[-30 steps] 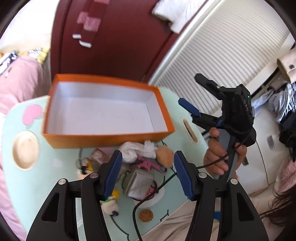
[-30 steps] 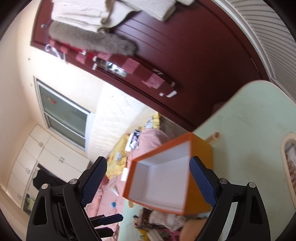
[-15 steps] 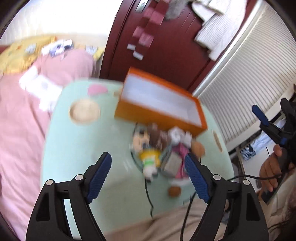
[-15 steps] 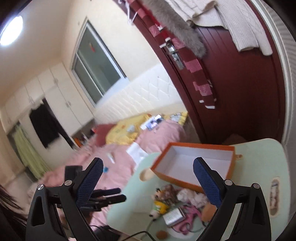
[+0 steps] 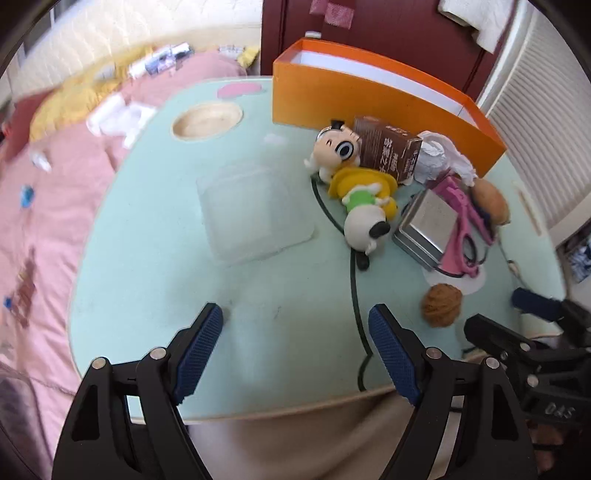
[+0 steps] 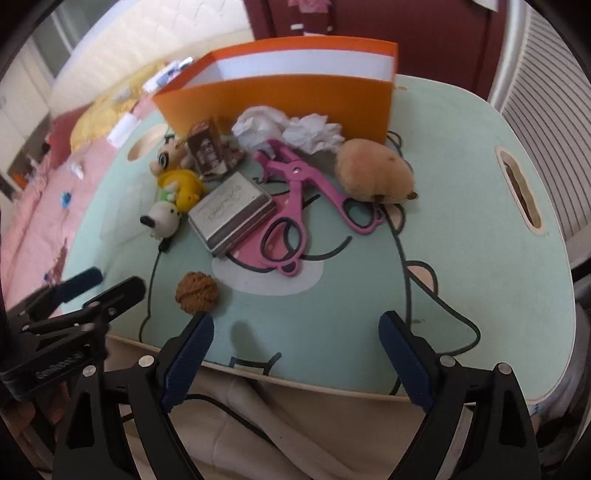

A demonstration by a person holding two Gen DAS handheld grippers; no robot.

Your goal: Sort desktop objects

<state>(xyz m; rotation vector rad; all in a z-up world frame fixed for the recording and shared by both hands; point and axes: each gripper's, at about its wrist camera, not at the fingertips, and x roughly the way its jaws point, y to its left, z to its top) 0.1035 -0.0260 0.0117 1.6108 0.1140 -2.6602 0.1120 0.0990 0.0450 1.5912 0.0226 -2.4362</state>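
An orange box [image 5: 369,99] [image 6: 280,96] stands at the back of the mint lap table [image 5: 184,280] [image 6: 461,221]. In front of it lie a cartoon figure [image 5: 338,149], a yellow-and-white toy [image 5: 364,206] [image 6: 173,195], a brown carton [image 5: 388,149] [image 6: 208,151], crumpled paper [image 6: 288,131], a metal tin [image 5: 428,225] [image 6: 232,214], pink scissors [image 5: 465,221] [image 6: 295,206], a tan plush [image 6: 373,171] and a walnut [image 5: 441,304] [image 6: 195,291]. My left gripper [image 5: 295,347] and right gripper [image 6: 295,354] are both open and empty above the table's near edge.
A clear plastic lid [image 5: 251,214] lies left of the pile. A round hole [image 5: 207,120] sits at the table's far left, a slot [image 6: 519,192] at its right. A pink bed [image 5: 44,192] lies to the left. A dark red door [image 5: 388,33] and white louvres [image 6: 546,92] stand behind.
Both grippers have swung down and pulled back to the table's near edge, so both views now look across the pile. Both stay open.
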